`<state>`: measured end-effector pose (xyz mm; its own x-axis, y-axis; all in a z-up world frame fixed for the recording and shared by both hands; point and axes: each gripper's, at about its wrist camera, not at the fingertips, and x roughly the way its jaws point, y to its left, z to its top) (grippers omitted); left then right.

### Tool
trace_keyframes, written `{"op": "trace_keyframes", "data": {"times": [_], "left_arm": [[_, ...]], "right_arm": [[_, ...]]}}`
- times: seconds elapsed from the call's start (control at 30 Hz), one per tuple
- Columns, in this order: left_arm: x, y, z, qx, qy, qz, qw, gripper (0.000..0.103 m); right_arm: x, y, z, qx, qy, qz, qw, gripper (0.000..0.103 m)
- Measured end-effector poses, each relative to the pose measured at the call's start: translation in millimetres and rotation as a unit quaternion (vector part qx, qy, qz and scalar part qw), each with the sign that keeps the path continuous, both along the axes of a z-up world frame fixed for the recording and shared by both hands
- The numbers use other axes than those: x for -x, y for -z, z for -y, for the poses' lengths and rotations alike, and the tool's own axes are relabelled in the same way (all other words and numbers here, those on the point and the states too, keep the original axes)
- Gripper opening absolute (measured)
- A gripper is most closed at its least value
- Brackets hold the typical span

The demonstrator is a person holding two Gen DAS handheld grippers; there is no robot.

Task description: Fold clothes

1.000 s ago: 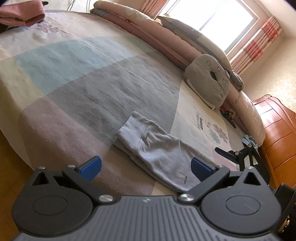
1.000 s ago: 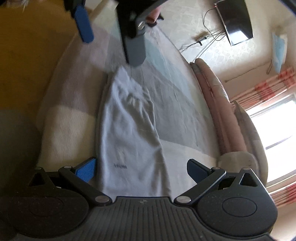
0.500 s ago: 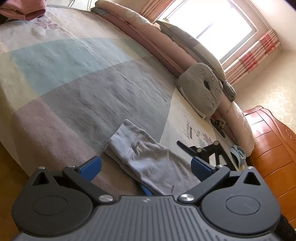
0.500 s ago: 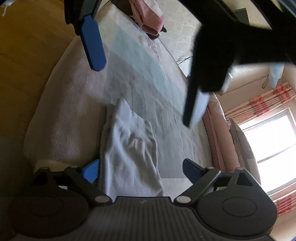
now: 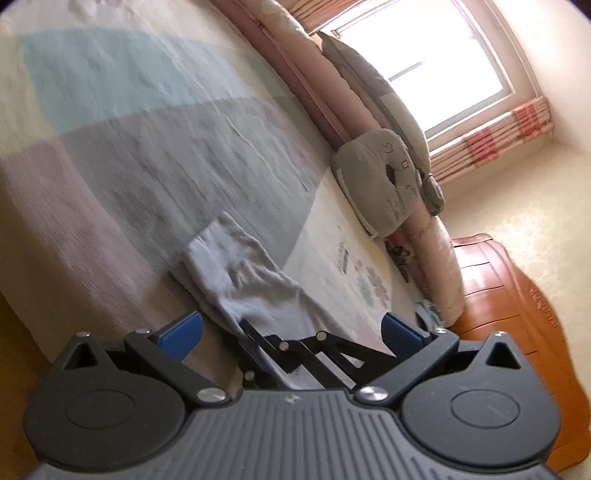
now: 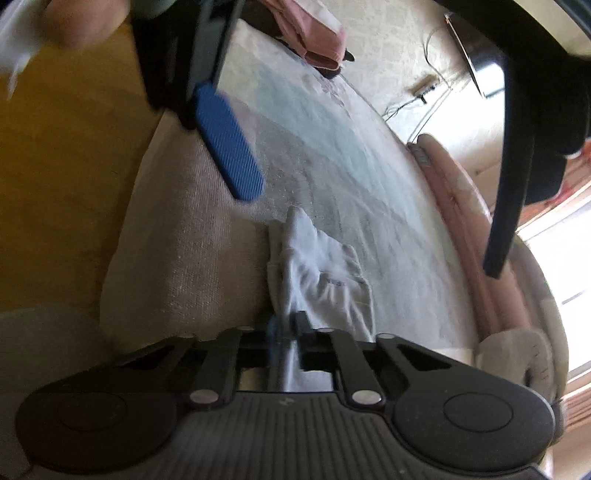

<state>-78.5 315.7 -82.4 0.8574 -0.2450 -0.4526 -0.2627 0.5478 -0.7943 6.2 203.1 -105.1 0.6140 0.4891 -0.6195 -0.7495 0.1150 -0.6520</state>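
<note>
A pale blue-grey folded garment (image 5: 251,273) lies near the front edge of the bed, on the patchwork bedspread (image 5: 155,155). My right gripper (image 6: 288,325) is shut on the garment's near end (image 6: 317,280), and the cloth bunches into wrinkles ahead of it. In the left wrist view the right gripper (image 5: 258,332) shows as black linkage pinching the cloth. My left gripper (image 5: 291,328) is open and hovers just above the right one, holding nothing. One of its blue pads (image 6: 229,147) hangs over the bedspread in the right wrist view.
A rolled pink quilt (image 5: 314,92) and a grey cushion (image 5: 380,184) line the far side under the window. A wooden bed end (image 5: 517,314) stands at the right. Folded pink clothes (image 6: 317,33) sit at a far corner. Yellow wood floor (image 6: 66,155) borders the bed.
My right gripper went from open to shut on the garment's near end, and the cloth now wrinkles. The left gripper has moved over the right one, still open.
</note>
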Motion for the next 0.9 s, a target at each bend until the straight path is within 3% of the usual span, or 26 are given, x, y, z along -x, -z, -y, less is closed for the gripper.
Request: {"op": "trace_keyframes", "data": {"times": [0.33,0.43,0.57,0.77,0.9], "left_arm": [[-40,45,-5,0.099,0.007,0.007,0.995,0.102],[-49,41,-9,0.09,0.01,0.027,0.9956,0.102],[-60,46,-14,0.111,0.018,0.044,0.9927,0.102],[-67,42,0,0.078,0.059,0.014,0.9951,0.102],[-63,43,-5,0.085,0.019,0.016,0.9961,0.102]], "right_arm": [[-12,-16,6,-0.036,0.023,-0.038,0.998,0.007],[-15,-16,9,-0.039,0.028,-0.051,0.998,0.007],[-20,-18,13,-0.048,0.038,-0.068,0.996,0.007],[-25,-26,22,-0.068,0.048,-0.09,0.992,0.007],[-28,-30,27,-0.082,0.054,-0.104,0.99,0.007]]}}
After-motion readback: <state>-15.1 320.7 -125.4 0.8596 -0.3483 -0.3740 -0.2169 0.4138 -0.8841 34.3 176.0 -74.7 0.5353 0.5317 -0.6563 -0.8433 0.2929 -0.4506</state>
